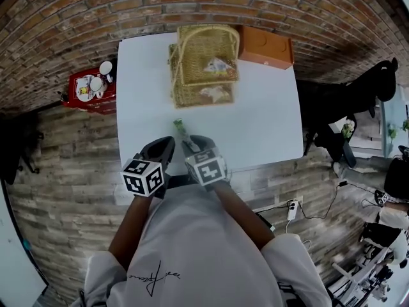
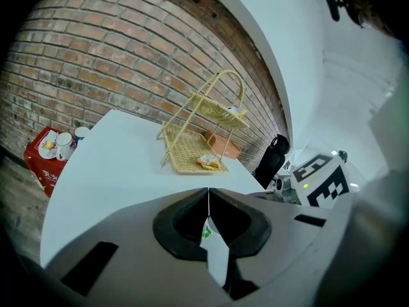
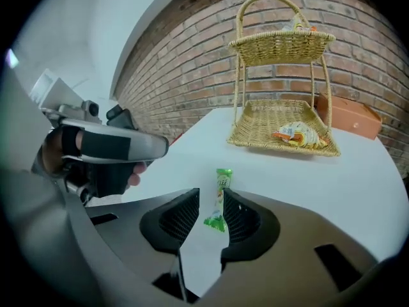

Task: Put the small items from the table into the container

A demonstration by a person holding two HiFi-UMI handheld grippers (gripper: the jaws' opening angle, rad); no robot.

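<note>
A small green packet lies on the white table, near its front edge. My right gripper is over it, jaws partly apart, and the packet lies between them without the pads pressing on it. My left gripper hangs just left of it with its tips together and nothing held; a sliver of green shows behind the tips. The container is a two-tier wicker basket at the table's far side. One snack packet lies in its lower tray and another in the upper.
An orange box sits behind the basket on the right. A red box with cups stands on the floor left of the table. A black chair is to the right. A brick wall runs behind.
</note>
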